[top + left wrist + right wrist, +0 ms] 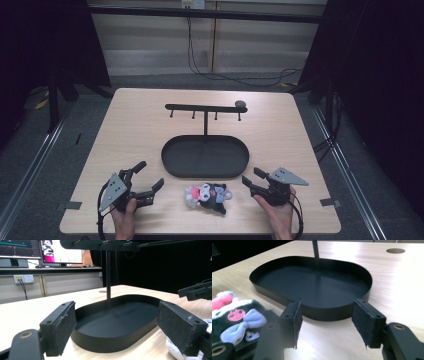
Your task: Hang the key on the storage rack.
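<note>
Black-and-white plush fabric marks the small soft toy (207, 196), a stuffed figure with a pink patch and a pale lilac bow, lying on its side on the light wooden bench (130, 120). It rests near the front edge, just in front of the black oval metal tray (170, 167) and apart from its rim. In the right gripper view the toy (235, 317) shows at the lower left, beside the near jaw and outside the gap.

To the toy's left, the left gripper (152, 176) is held low over the bench in the person's left hand (123, 220), its jaws spread wide and released, with nothing between them. In the left gripper view the left gripper (116, 327) frames the tray's wall (112, 342), and a bit of the toy's white fabric (175, 352) peeks out under the right-hand pad.

To the toy's right, the right gripper (251, 176) sits in the person's right hand (277, 212), pointing toward the toy and tray. Its jaws stand partly apart, released, and hold nothing; in the right gripper view the right gripper (325, 322) has only bare bench and the tray's front wall (329, 312) in the gap.

From the tray's back edge rises a thin black post carrying a horizontal black hanger bar with small pegs (205, 108). A small dark round object (240, 103) rests at the bar's right end.
</note>
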`<state>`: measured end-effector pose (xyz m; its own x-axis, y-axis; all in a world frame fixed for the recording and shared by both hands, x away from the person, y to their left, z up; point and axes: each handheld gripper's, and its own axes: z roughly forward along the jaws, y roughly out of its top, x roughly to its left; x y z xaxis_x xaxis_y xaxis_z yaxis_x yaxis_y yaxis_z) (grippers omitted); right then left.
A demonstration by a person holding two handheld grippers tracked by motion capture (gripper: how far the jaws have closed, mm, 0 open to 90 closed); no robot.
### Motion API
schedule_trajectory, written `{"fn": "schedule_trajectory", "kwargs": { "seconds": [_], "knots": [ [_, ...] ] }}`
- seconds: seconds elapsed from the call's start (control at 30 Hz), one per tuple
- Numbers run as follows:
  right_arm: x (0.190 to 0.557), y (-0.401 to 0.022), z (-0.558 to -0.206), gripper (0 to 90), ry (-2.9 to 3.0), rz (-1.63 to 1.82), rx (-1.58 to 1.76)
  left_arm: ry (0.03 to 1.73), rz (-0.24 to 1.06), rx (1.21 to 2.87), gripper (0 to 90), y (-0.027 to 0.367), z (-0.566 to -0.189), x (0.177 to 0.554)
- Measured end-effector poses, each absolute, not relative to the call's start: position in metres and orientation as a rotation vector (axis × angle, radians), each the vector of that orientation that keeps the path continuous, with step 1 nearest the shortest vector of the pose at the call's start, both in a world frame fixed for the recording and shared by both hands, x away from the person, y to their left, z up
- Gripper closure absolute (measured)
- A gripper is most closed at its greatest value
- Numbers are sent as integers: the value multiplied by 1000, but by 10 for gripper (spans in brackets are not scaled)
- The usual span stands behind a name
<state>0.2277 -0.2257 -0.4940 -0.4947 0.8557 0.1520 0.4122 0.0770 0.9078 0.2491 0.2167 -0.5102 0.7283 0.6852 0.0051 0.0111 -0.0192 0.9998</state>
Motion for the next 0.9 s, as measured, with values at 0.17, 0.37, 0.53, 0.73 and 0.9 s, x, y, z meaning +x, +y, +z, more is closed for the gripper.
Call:
{"fn": "schedule_trajectory", "kwargs": {
  "seconds": [0.17,0.37,0.53,0.73,0.9],
  "knots": [
    [237,-222,-485,417,2025,1378,1239,598,590,1509,157,217,-510,249],
    [248,-219,-474,448,2132,1351,1228,595,589,1510,157,217,-510,249],
    [249,-211,-471,453,2252,1321,1187,594,590,1511,157,217,-510,249],
    [253,-203,-472,502,2446,1221,1148,599,590,1508,157,217,-510,249],
    [257,-200,-464,494,2510,1168,1129,593,590,1512,157,217,-510,249]
  ]
}}
